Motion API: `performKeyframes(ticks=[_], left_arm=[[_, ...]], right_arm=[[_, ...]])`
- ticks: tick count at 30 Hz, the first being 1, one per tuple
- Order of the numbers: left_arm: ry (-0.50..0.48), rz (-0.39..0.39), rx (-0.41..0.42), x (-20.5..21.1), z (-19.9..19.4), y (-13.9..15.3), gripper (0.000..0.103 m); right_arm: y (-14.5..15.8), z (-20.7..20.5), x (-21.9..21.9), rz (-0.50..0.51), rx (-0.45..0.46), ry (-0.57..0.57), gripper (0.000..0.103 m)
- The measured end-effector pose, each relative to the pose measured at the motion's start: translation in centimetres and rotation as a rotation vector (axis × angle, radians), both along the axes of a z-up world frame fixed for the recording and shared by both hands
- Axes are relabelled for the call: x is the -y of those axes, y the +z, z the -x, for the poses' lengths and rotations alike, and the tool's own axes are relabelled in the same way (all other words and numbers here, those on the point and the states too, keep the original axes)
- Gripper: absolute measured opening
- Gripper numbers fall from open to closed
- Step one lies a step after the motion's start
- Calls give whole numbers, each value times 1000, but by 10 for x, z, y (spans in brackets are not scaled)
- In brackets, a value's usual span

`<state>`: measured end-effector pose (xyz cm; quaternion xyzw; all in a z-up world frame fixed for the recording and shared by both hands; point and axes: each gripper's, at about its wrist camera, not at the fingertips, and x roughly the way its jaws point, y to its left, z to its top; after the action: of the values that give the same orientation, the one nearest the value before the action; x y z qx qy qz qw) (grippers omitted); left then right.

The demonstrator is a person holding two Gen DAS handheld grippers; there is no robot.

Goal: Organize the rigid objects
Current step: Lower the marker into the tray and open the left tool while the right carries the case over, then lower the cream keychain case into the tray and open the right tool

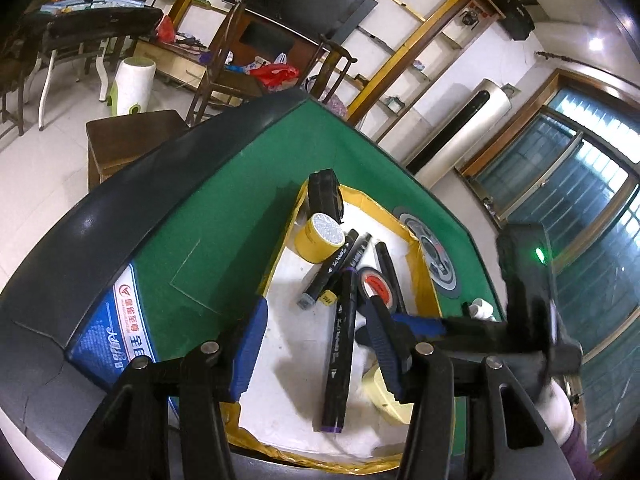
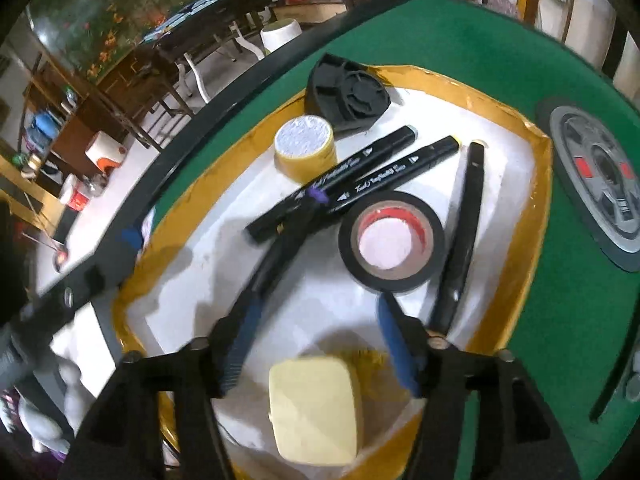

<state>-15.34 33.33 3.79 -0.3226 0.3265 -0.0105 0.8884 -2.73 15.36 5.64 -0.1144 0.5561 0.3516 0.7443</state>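
Four black marker pens lie inside a shallow white box with yellow taped edges [image 2: 544,184], which stands on a green felt table with a dark raised rim [image 1: 224,216]. Two of these pens, the black marker with a grey cap end [image 2: 332,182] and the black marker with a yellow cap end [image 2: 396,174], lie side by side and touch each other. A third one, the long black marker with purple ends [image 1: 340,356], lies tilted across the middle of the box, and in the right wrist view it looks blurred. The fourth, a plain black pen [image 2: 460,236], lies just beside a roll of black electrical tape with a red inner ring [image 2: 390,242].

A roll of yellow tape with a white top [image 2: 305,148] stands near the far side of the box, next to a black round plastic part with ribs [image 2: 348,94]. A pale yellow rounded block [image 2: 314,408] sits at the near edge of the box.

The left gripper [image 1: 316,340] has its blue-padded fingers wide apart above the box, and it holds nothing; the purple-ended marker is seen between them. The right gripper [image 2: 320,340] is also spread wide and holds nothing, with the yellow block just below the gap. In the left wrist view the right gripper reaches in from the right side, over the black tape roll.
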Motion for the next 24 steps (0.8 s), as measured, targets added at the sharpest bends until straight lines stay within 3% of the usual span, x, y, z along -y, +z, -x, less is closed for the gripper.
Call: performKeyframes(ticks=[3, 6, 11, 13, 18, 21, 24], left_arm=[[-6, 3, -6, 1, 0, -1, 54], [-4, 4, -3, 0, 2, 0, 54], [37, 22, 14, -11, 5, 0, 54], [71, 43, 32, -20, 10, 2, 54], [187, 24, 78, -46, 33, 15, 54], [233, 18, 78, -56, 39, 17, 54], [239, 24, 70, -57, 39, 14, 54]], right_arm=[[1, -25, 1, -18, -18, -59, 71], [1, -42, 6, -12, 22, -116, 71], [16, -34, 21, -137, -5, -126, 71], [22, -23, 19, -217, -53, -87, 71], [13, -4, 1, -414, -332, 7, 71], [-9, 6, -9, -404, -459, 54, 71], [-21, 8, -18, -338, -440, 67, 69]])
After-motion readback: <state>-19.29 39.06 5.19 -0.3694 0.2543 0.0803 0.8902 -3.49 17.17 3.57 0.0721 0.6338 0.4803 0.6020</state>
